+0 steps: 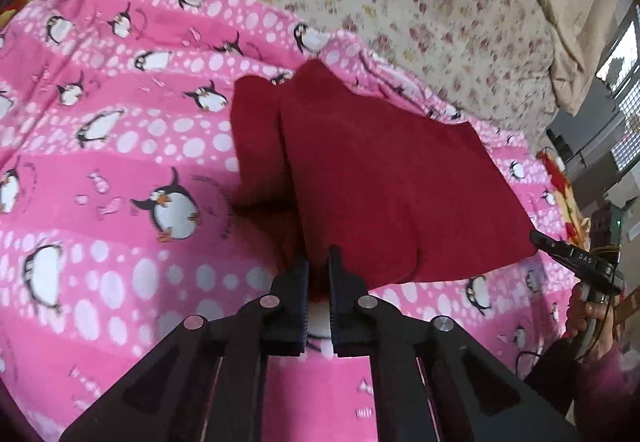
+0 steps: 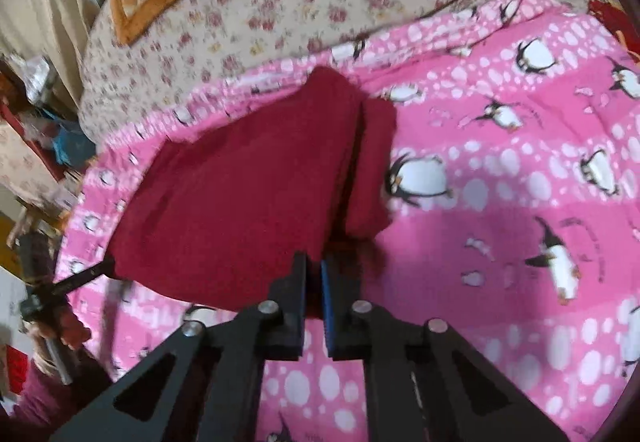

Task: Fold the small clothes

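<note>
Dark red garment (image 1: pixel 384 170) on pink blanket (image 1: pixel 120 170) (penguin-printed).

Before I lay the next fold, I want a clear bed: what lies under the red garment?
The pink penguin blanket shows all round the red garment, over the floral sheet. Whatever lies directly beneath the cloth is covered.

Left gripper (image 1: pixel 318 262): black angular fingers, blue ridged pads, four silver rivets along the linkage. At 3 o'clock, the right gripper (image 1: pixel 576 256) is black, marked "DAS", with a thin cable; maroon sleeve (image 1: pixel 580 374) beneath.
</note>
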### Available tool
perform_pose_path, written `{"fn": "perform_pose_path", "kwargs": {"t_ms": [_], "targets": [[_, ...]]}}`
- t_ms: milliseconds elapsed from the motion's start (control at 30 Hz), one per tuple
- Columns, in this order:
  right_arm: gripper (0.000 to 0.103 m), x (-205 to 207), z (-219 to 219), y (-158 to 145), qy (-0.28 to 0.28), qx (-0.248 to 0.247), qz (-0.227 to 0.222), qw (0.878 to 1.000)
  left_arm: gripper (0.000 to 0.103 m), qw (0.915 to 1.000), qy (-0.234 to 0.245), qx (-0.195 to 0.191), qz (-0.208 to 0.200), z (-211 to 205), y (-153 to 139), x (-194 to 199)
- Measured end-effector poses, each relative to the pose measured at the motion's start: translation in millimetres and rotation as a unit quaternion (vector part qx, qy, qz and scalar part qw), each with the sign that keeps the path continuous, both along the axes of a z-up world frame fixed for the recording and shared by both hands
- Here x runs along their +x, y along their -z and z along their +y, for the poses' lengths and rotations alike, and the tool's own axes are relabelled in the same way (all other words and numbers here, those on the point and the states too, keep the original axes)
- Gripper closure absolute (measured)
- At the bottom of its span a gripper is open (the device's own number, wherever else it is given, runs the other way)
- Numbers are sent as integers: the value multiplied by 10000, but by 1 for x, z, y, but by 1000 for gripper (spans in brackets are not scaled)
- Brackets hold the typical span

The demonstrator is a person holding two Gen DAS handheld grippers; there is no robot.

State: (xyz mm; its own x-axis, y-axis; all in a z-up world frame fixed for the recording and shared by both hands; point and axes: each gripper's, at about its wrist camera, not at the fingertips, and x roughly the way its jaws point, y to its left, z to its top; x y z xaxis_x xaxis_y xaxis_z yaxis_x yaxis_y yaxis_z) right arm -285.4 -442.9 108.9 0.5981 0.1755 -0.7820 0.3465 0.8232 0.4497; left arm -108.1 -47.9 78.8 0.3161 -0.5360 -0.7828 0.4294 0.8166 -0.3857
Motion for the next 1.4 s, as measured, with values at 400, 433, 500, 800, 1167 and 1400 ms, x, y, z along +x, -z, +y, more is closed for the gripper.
{"fn": "perform_pose_path", "kwargs": {"t_ms": [400,433,500,800,1167,1400], "targets": [[96,-23,-3,14,141,-204,601,9979,103,9989,-222,416,5,-2,15,-12],[86,-24,-3,8,169,-252,540,9981,103,9982,-241,539,-80,-4,10,-15],[69,-24,-1,-7,214,-479,384,9979,102,9968,-248,712,-279,-9,3,-19],[62,35,38,-26,-364,-557,-35,9978,90,9951,-624,669,-375,-28,-3,-5],[62,118,87,21,-952,-445,256,9941,86,9922,-920,776,-313,-32,27,7],[59,123,102,7,-1164,-332,223,9924,79,9935,-1028,447,-196,-24,32,13]]}}
